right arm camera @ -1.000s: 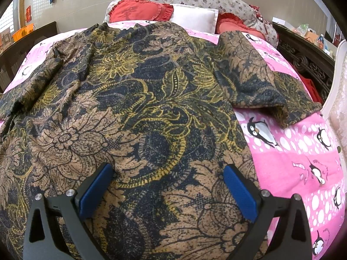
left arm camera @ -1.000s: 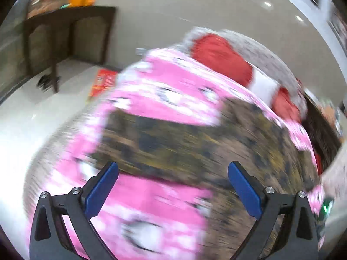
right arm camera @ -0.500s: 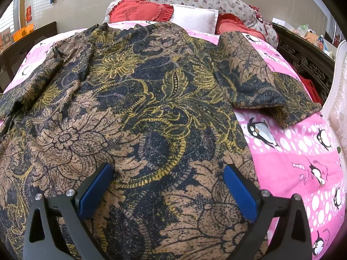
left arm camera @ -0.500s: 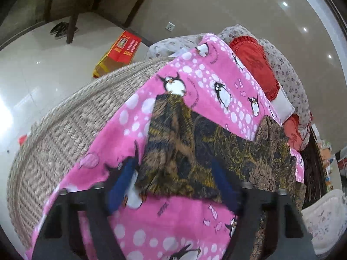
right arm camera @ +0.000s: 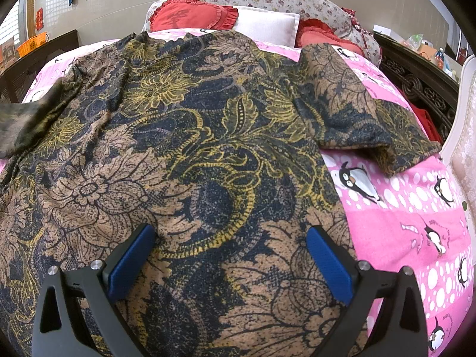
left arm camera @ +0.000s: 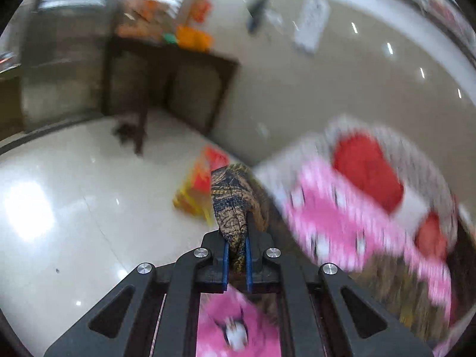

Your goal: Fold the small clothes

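A brown, navy and yellow floral shirt (right arm camera: 193, 154) lies spread flat on a pink penguin bedspread (right arm camera: 410, 208). Its right sleeve (right arm camera: 366, 125) lies out to the right. My left gripper (left arm camera: 236, 255) is shut on the shirt's left sleeve (left arm camera: 233, 205) and holds it lifted off the bed; the raised, blurred sleeve shows at the left edge of the right wrist view (right arm camera: 26, 119). My right gripper (right arm camera: 229, 255) is open and empty, hovering over the lower middle of the shirt.
Red heart pillows (right arm camera: 190, 15) and a white pillow (right arm camera: 267, 23) sit at the head of the bed. A dark carved bed frame (right arm camera: 416, 89) runs along the right. A dark wooden table (left arm camera: 166, 83) and an orange-red box (left arm camera: 205, 184) stand on the glossy floor to the left.
My left gripper has closed on the left sleeve and lifted it off the bedspread, swinging its view upward. My right gripper has stayed still and open.
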The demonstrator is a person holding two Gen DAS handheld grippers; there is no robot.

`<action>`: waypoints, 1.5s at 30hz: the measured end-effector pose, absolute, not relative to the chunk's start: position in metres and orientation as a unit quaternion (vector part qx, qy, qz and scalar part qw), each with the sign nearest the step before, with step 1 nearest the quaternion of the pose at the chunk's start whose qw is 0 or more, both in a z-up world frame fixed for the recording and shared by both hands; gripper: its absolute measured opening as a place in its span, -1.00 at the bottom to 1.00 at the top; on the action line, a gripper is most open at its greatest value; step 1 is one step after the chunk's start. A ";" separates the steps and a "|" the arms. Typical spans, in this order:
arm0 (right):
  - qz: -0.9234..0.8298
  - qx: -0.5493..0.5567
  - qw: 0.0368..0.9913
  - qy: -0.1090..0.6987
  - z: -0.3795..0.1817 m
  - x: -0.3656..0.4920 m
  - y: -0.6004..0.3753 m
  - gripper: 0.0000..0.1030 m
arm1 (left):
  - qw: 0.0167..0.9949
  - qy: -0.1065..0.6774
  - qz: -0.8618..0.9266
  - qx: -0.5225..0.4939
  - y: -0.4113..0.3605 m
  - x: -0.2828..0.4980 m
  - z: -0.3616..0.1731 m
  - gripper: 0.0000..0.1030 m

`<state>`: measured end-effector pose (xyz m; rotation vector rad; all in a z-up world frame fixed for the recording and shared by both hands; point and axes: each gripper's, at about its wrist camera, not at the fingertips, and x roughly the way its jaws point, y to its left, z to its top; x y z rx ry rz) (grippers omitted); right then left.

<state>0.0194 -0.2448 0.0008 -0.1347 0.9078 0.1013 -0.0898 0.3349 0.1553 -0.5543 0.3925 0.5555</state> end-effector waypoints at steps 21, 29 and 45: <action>0.048 -0.064 0.895 0.439 -0.001 0.020 -0.245 0.99 | 0.901 0.394 -0.153 -0.099 -0.037 0.067 0.044 -1.00; 0.065 0.009 0.895 0.441 0.039 0.048 -0.251 0.99 | 0.900 0.394 -0.181 -0.054 -0.016 0.003 0.047 -0.63; 0.253 0.099 0.847 0.457 0.004 0.149 -0.191 -0.64 | 0.901 0.411 -0.103 -0.096 0.039 -0.012 0.009 -0.62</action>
